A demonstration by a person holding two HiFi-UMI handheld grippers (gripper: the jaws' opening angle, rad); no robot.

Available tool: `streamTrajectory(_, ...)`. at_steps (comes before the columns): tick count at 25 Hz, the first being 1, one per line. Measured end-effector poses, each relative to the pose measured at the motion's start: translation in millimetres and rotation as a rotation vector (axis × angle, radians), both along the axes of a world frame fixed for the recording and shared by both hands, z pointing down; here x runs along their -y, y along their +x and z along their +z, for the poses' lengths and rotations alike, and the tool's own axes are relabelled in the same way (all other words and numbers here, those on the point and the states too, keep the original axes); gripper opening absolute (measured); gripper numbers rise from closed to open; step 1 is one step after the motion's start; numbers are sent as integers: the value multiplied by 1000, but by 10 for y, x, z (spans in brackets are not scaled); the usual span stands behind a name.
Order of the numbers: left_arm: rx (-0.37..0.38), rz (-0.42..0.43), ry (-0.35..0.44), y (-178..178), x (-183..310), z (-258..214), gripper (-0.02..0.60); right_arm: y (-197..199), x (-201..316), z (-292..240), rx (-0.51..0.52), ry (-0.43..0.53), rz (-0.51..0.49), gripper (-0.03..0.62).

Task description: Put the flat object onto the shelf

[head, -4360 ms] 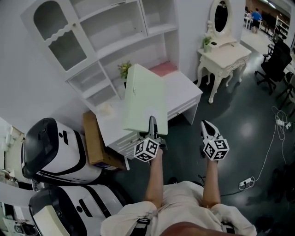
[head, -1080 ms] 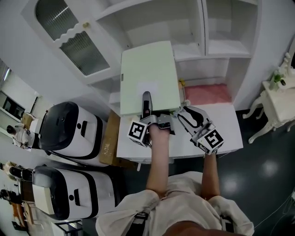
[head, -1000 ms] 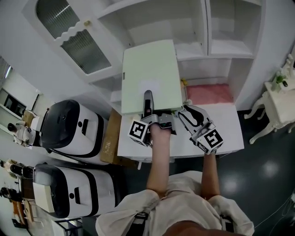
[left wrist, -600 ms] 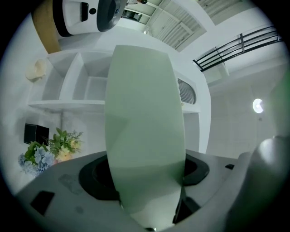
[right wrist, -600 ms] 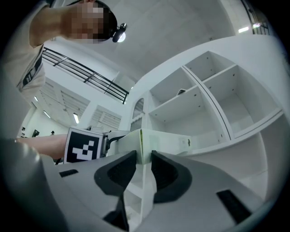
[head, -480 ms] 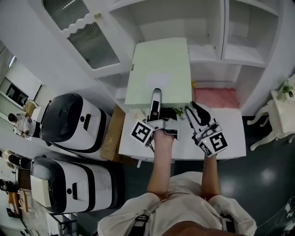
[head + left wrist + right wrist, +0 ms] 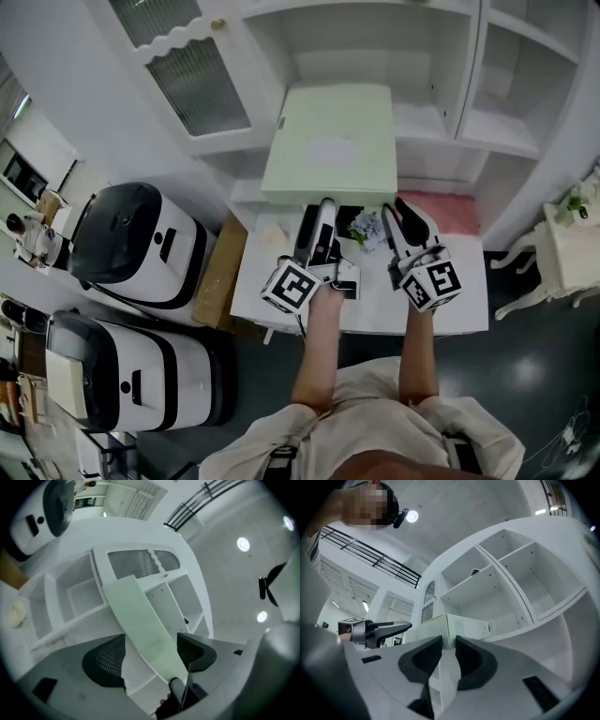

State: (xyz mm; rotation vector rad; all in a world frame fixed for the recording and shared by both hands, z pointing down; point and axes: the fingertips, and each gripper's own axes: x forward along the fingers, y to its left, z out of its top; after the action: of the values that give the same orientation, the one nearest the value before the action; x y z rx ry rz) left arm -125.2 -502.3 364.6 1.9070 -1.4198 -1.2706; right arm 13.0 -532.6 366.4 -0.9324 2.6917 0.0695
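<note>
The flat object is a pale green box. Its far end lies in the wide middle compartment of the white shelf unit, and its near end juts out over the desk. My left gripper sits just under that near edge. In the left gripper view the box runs edge-on between the jaws of the left gripper, which stand wide open and clear of it. My right gripper is at the box's near right corner. The jaws of the right gripper are closing to a narrow gap, with the box corner just beyond their tips.
A white desk stands below the shelf, with a pink cloth and a small plant on it. To the left are two white-and-black machines and a cardboard box. A glass cabinet door is at the upper left.
The box has gone farther into the shelf compartment. My left gripper's finger no longer lies over it, and its jaws have spread. The right gripper has come up beside the box's corner.
</note>
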Motion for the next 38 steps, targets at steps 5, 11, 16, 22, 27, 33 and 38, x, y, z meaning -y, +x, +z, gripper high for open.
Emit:
streamTrajectory(5, 363, -172, -93, -139, 24, 19, 328, 42, 91, -47, 21, -14, 14, 141)
streamTrajectory(11, 586, -308, -135, -165, 119, -82, 327, 5, 186, -158, 37, -9, 16, 135)
streamTrajectory(16, 625, -338, -141, -208, 245, -113, 327, -3, 338, -154, 48, -22, 14, 130)
streamTrajectory(22, 640, -349, -138, -244, 442, -172, 327, -37, 552, -165, 42, -25, 12, 129)
streamTrajectory(27, 634, -346, -128, -253, 622, -200, 327, -69, 736, -176, 24, -32, 13, 129)
streamTrajectory(33, 627, -354, -128, -309, 791, -212, 327, -119, 911, -162, 19, -37, 17, 127)
streamTrajectory(38, 587, -345, -135, -365, 906, -161, 306, -131, 1026, -148, 32, -52, 22, 129)
